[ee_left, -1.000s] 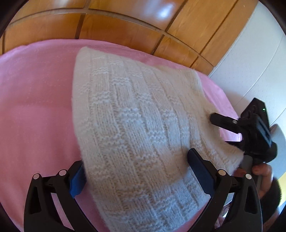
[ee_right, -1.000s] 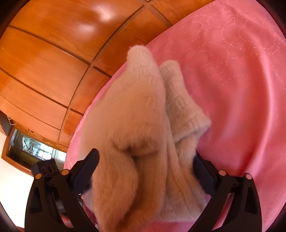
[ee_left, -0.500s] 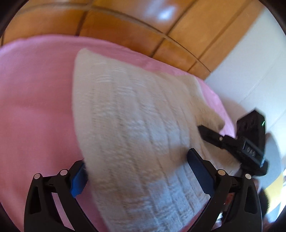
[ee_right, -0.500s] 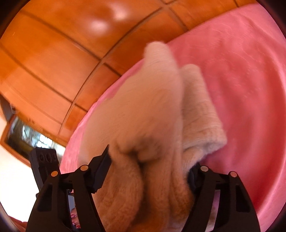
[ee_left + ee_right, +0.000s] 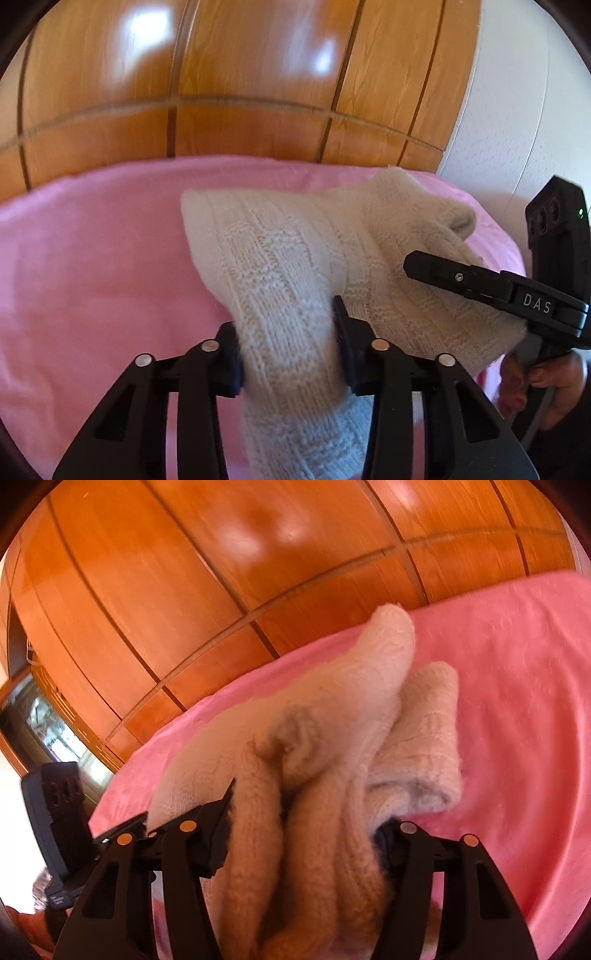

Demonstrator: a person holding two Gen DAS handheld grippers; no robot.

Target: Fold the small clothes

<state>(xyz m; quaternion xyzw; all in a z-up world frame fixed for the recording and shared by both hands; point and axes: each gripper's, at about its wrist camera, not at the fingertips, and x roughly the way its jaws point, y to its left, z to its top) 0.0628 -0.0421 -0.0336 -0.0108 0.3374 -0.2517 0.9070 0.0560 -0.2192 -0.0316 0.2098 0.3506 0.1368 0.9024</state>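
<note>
A cream knitted garment (image 5: 295, 258) lies bunched on the pink cover (image 5: 92, 277). In the left wrist view my left gripper (image 5: 288, 343) has a gathered fold of the knit between its jaws, which are closing, and both pads press into the fabric. In the right wrist view my right gripper (image 5: 303, 834) holds another thick bunch of the same garment (image 5: 332, 738); its jaws are closing too, and the pads squeeze the wool. The right gripper's finger (image 5: 436, 269) shows over the knit's right side. The garment's near end is hidden below both frames.
A glossy wooden panel wall (image 5: 240, 92) rises right behind the pink cover. A white wall (image 5: 517, 129) stands at the right. A hand (image 5: 543, 384) grips the right tool. The left tool's black body (image 5: 55, 812) shows at the left edge of the right wrist view.
Both grippers went from wide open around the flat knit to closed on it. The garment is now bunched and lifted at the near side, and both views have tilted up.
</note>
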